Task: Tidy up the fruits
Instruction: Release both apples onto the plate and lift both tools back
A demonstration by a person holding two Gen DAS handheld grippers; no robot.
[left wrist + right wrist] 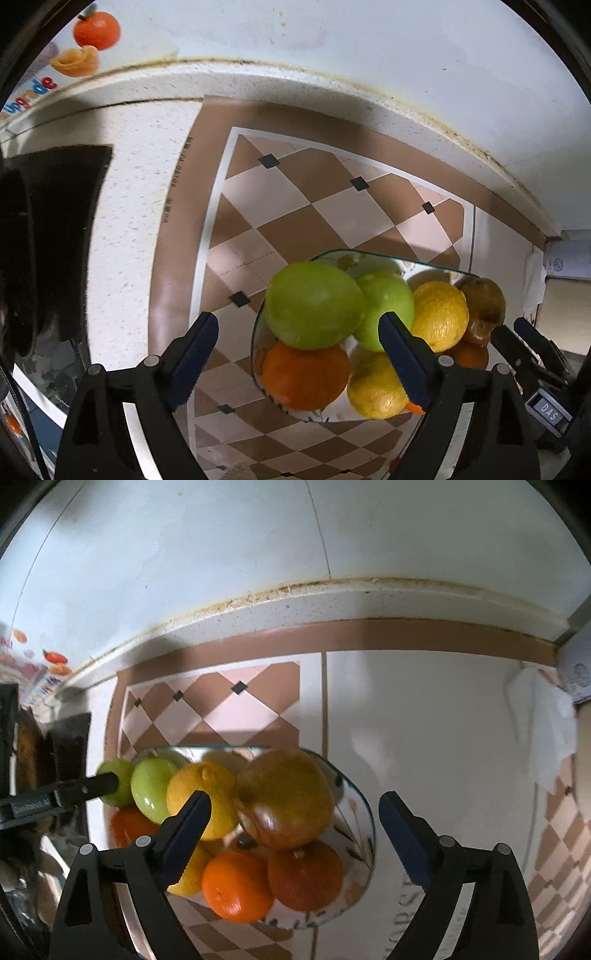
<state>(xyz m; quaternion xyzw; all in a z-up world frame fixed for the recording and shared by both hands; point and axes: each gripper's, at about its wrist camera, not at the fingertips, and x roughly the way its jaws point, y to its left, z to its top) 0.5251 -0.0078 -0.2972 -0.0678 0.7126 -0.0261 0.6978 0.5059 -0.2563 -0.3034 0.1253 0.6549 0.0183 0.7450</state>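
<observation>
With all fruit piled on the glass plate (436, 264), both grippers' jaws, left gripper (297, 341) and right gripper (295, 819), hang released above it, so placing looks finished; next, lifting clear.

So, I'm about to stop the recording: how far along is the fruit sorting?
Mostly done: green apples, lemons and oranges sit piled on the glass plate. Nothing in hand: left gripper and right gripper are open and empty. No loose fruit shows on the counter.

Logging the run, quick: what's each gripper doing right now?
Left gripper: open, holding nothing, over the big green apple.
Right gripper: open, holding nothing, over the brownish-yellow round fruit.
</observation>
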